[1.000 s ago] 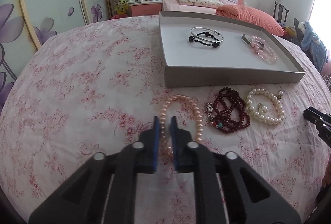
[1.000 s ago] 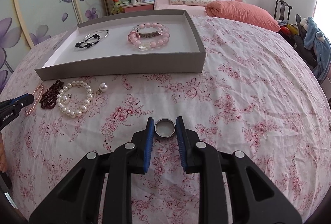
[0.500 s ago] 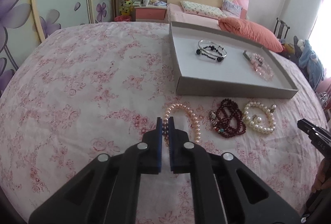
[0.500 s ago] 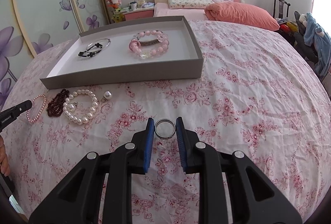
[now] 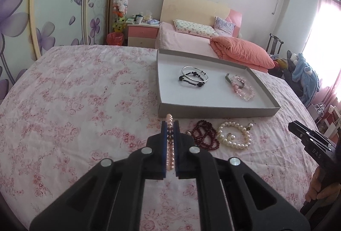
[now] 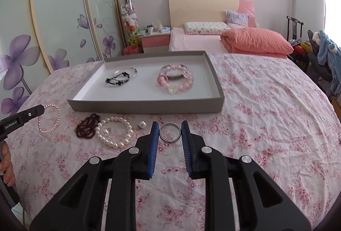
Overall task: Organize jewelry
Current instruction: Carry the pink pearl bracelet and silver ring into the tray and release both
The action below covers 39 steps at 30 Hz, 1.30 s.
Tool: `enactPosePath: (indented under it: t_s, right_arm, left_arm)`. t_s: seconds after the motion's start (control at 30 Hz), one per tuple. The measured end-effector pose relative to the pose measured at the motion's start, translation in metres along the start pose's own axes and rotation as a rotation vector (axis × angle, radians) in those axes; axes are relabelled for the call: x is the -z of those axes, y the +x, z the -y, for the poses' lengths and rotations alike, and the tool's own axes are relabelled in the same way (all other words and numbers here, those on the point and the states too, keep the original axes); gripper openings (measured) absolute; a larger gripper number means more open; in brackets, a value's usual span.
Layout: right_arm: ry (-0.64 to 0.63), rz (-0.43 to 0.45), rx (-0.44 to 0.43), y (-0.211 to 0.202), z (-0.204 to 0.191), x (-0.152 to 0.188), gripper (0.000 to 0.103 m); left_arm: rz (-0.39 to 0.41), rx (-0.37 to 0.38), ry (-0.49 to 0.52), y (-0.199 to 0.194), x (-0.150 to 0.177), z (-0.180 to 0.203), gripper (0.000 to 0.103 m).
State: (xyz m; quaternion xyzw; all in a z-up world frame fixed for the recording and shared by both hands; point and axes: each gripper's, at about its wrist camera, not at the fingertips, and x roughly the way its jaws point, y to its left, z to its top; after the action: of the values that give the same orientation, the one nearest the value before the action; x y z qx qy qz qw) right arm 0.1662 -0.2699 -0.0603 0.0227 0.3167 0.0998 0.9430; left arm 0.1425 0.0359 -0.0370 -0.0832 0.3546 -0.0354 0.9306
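Counts: tray (image 6: 147, 106) ×1; bracelets in tray ×2; bracelets on bed ×3; metal ring (image 6: 170, 132) ×1; loose pearl (image 6: 142, 124) ×1.

Bed with pink floral sheet (image 6: 266, 103) carries a shallow grey tray (image 6: 149, 106); near its front wall lie a dark red bead strand (image 6: 87, 126) and a white pearl bracelet (image 6: 115, 134), touching.
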Motion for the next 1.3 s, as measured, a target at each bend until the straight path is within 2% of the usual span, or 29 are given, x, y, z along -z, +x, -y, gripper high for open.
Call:
enactPosePath:
  t_s: [0.3,0.7,0.9,1.3]
  right_arm:
    - [-0.021,0.077,-0.013,-0.016,-0.009,-0.008,0.023]
    - [-0.023,0.172,-0.025,-0.033,-0.019,-0.015,0.023]
    - [-0.025,0.232,-0.021,-0.043,-0.023,-0.019,0.023]
    - [-0.019,0.359,0.0,-0.062,-0.025,-0.031,0.023]
  left_arm:
    - [0.067,-0.009,0.016,-0.017,-0.003,0.011,0.006]
    - [0.188,-0.064,0.076,-0.043,-0.007,0.033,0.006]
    - [0.217,-0.047,0.102,-0.05,-0.01,0.046,0.006]
    - [0.305,-0.069,0.174,-0.059,-0.016,0.079,0.006]
